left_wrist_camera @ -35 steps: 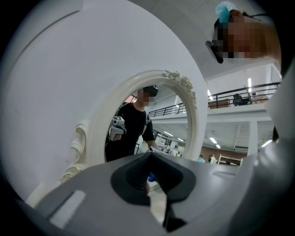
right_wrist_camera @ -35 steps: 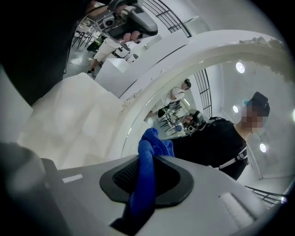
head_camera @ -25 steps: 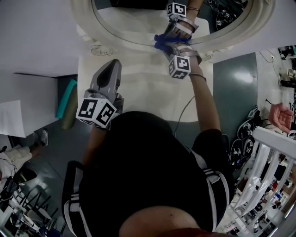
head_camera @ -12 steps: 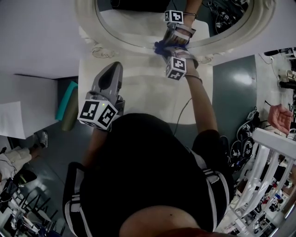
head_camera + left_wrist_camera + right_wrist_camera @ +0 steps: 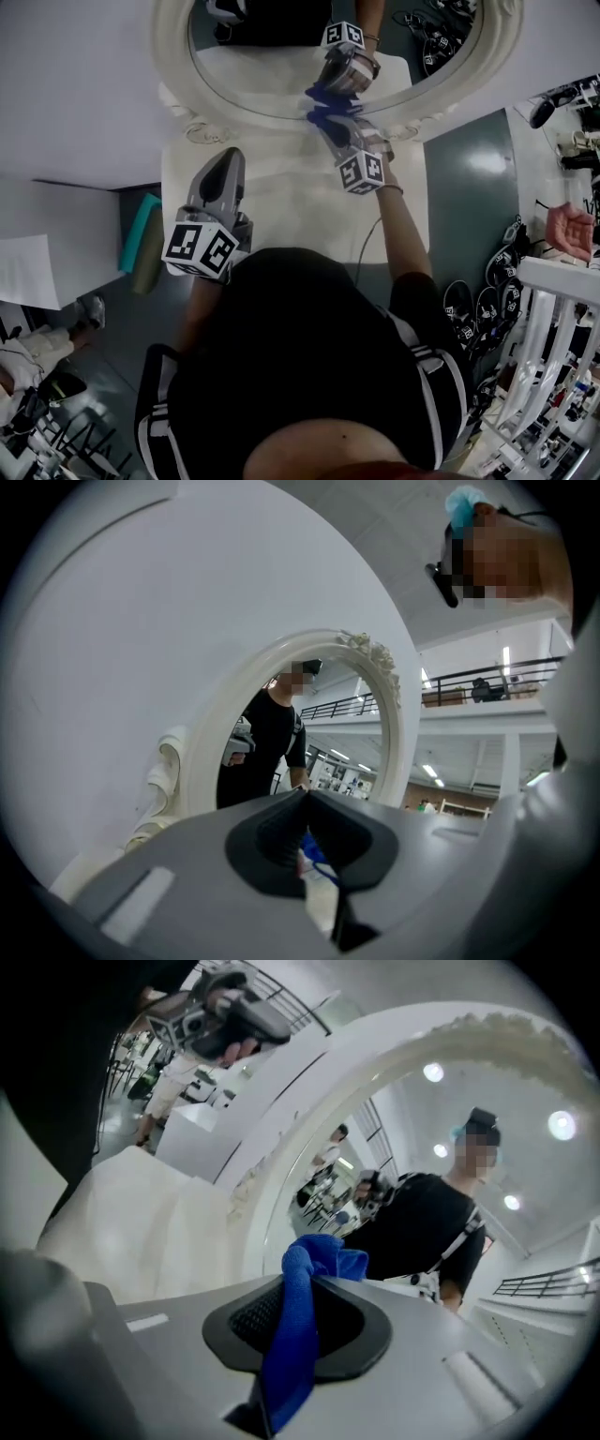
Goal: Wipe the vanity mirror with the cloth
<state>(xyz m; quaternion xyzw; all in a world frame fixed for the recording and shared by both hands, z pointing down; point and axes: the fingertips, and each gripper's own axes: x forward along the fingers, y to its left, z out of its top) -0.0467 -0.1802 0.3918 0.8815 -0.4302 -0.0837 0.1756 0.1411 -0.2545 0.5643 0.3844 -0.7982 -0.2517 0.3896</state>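
The blue cloth (image 5: 325,114) is at the upper centre of the head view, pressed to the lower edge of the vanity mirror (image 5: 187,89). It is pinched between the closed jaws of the right gripper (image 5: 328,122), with a bunched fold standing proud of the tips.

It is judged soft, light and limp. A grip on a gathered fold, as here, suits it. The glass is fragile and calls for moderate pressure.

The left gripper (image 5: 225,155) hangs over the white vanity top (image 5: 281,197), its jaws together and holding nothing.

Against a second ago, the right gripper sits lower in the frame. The cloth remains at the mirror's lower rim, and the left gripper is barely changed.
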